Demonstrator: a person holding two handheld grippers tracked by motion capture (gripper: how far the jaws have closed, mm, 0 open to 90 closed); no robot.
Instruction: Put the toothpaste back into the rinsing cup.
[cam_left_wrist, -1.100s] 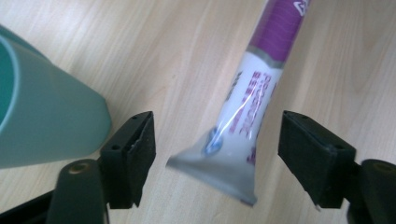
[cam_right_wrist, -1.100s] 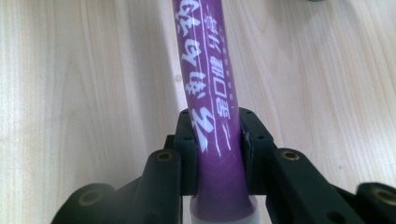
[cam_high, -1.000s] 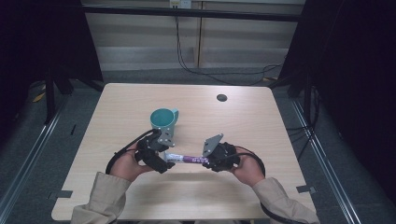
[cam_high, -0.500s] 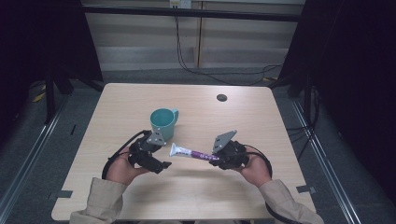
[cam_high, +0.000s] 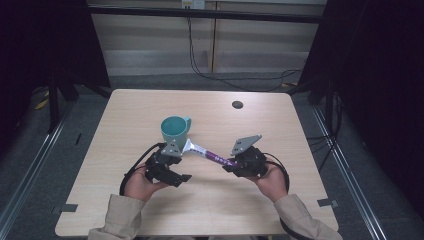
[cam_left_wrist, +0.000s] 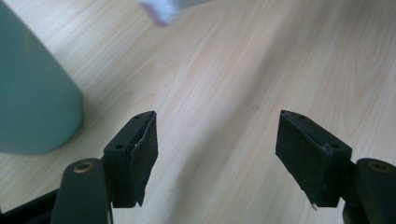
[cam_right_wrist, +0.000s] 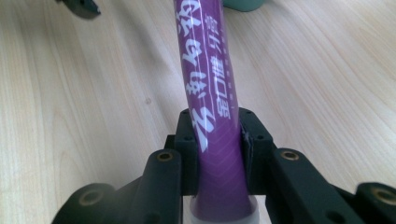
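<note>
A purple tube (cam_high: 211, 155) with white lettering is held off the wooden table (cam_high: 300, 130). My right gripper (cam_high: 231, 164) is shut on its cap end, and the jaws pinch the tube (cam_right_wrist: 208, 70) from both sides. The tube's white far end points at a teal mug (cam_high: 175, 129) and lies just short of its base. My left gripper (cam_high: 180, 167) is in front of the mug, beside that end, open with nothing between its fingers (cam_left_wrist: 140, 149). In the left gripper view the mug (cam_left_wrist: 32, 93) stands at the left and the blurred tube end (cam_left_wrist: 159, 10) at the top.
A small black round grommet (cam_high: 237, 104) sits in the table near its far edge. Black cables trail from both grippers toward the person's hands. Dark floor and rails run along both sides of the table.
The tube has swung from level to slanted, its white end now up by the mug. My right gripper moved right with it. My left gripper has come off the tube and stands open.
</note>
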